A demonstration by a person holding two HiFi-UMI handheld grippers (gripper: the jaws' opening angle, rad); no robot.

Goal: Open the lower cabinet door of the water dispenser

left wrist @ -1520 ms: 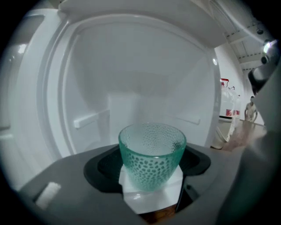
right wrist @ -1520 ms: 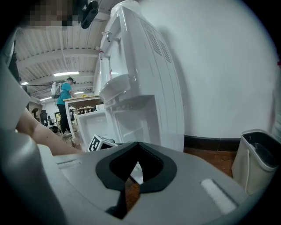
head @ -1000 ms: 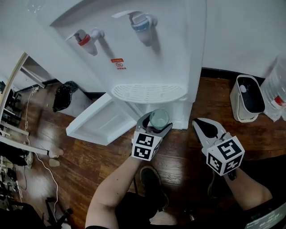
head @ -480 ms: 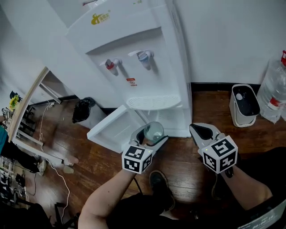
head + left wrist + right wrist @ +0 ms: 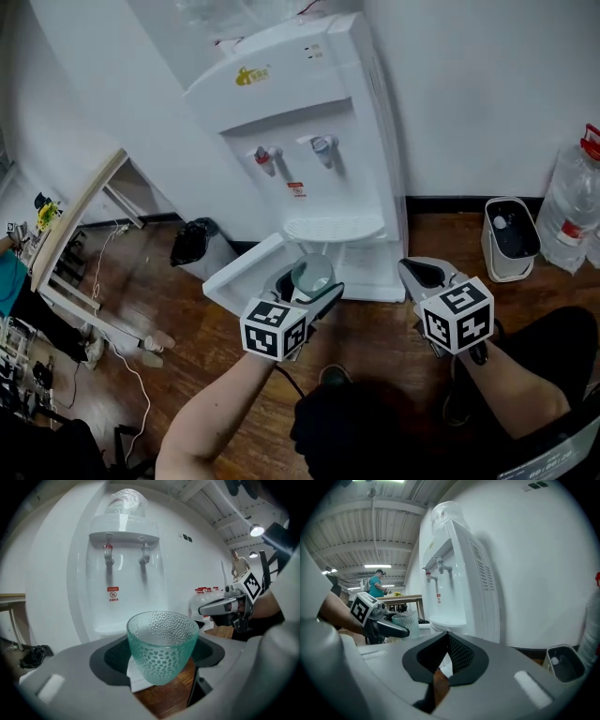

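Observation:
The white water dispenser (image 5: 309, 112) stands against the wall, and its lower cabinet door (image 5: 246, 272) hangs swung out to the left. My left gripper (image 5: 305, 286) is in front of that door, shut on a green dimpled glass cup (image 5: 310, 274) held upright. In the left gripper view the cup (image 5: 161, 644) sits between the jaws, with the dispenser's taps (image 5: 124, 555) behind it. My right gripper (image 5: 422, 274) hovers to the right, before the dispenser's base, with jaws shut and nothing in them. The right gripper view shows the dispenser (image 5: 459, 573) and the left gripper (image 5: 389, 625).
A white bin with a dark inside (image 5: 511, 234) and a large water bottle (image 5: 572, 202) stand at the right wall. A black bag (image 5: 192, 246) and a wooden table (image 5: 80, 220) are at the left. A cable (image 5: 122, 347) trails over the wooden floor.
The head view has pulled back and tilted up, so the whole dispenser shows. Both grippers sit slightly lower and further from it; the left still holds the cup.

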